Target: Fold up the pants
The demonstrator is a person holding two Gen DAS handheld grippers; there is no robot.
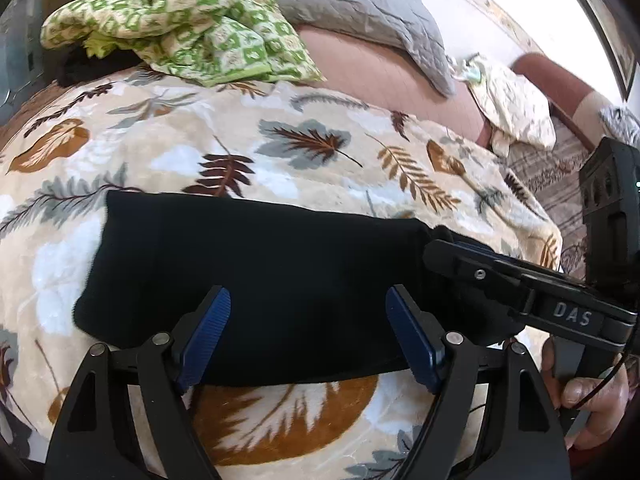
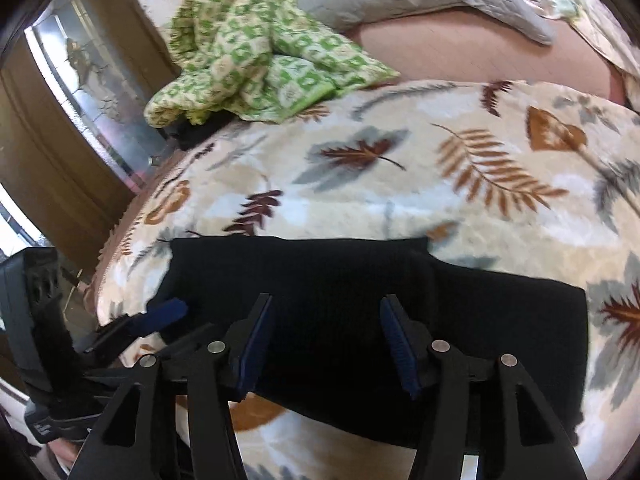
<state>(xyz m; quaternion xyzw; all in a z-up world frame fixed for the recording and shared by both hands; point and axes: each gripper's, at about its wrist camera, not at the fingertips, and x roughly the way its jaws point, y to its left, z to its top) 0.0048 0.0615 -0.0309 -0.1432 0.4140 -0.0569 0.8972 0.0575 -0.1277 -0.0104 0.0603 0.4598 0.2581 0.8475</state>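
The black pants [image 1: 256, 276] lie folded into a flat oblong on the leaf-print blanket [image 1: 248, 140]. They also show in the right wrist view [image 2: 460, 332]. My left gripper [image 1: 308, 336] is open, its blue pads over the pants' near edge, holding nothing. My right gripper [image 2: 326, 344] is open over the pants' near edge, empty. The right gripper also shows in the left wrist view [image 1: 440, 256] at the pants' right end. The left gripper's blue pad shows in the right wrist view [image 2: 164, 312] at the pants' left end.
A crumpled green-and-cream patterned cloth [image 1: 184, 20] lies at the far side of the bed. A grey quilted cover [image 1: 360, 12] and a pink sheet [image 1: 384, 72] lie beyond the blanket. A mirrored wooden door [image 2: 80, 92] stands to the left of the bed.
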